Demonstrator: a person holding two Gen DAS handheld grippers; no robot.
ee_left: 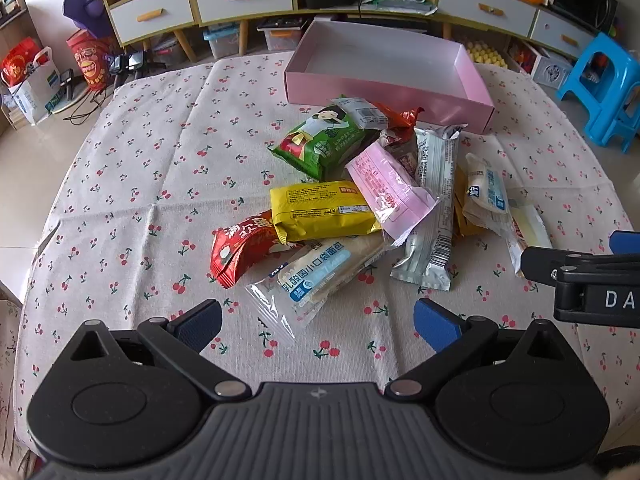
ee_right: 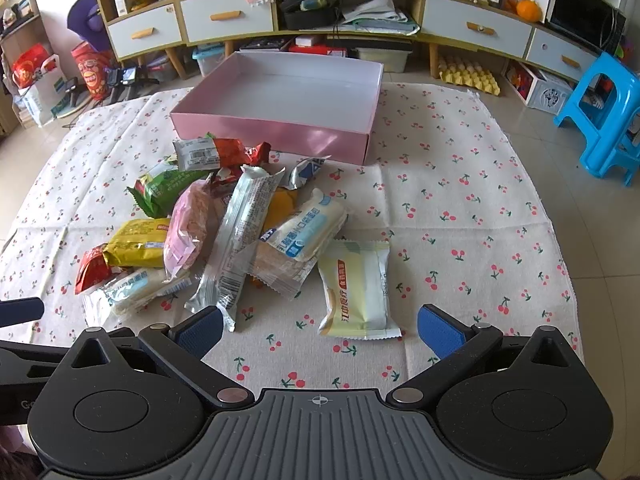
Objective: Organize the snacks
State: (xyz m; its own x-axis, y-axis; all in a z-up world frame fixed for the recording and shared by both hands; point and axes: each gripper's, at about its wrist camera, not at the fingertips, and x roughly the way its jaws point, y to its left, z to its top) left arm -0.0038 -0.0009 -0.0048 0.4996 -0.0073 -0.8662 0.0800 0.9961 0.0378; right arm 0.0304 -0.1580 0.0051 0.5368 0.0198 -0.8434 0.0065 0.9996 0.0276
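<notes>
A: Gloss is being noted on the pink cardboard box (ee_right: 280,130); crinkled foil and clear plastic wrappers (ee_left: 434,216) are shining.

B: The cherry-print tablecloth (ee_left: 140,184) is being recorded as matt woven fabric.

The orange packet (ee_right: 286,204) lies mostly buried under the pile, and the right claw (ee_left: 580,276) is cut off at the edge.

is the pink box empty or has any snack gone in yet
Empty. The pink box shows only its bare white floor in both views, and all the snack packets lie in a pile on the cherry-print cloth in front of it.
</notes>
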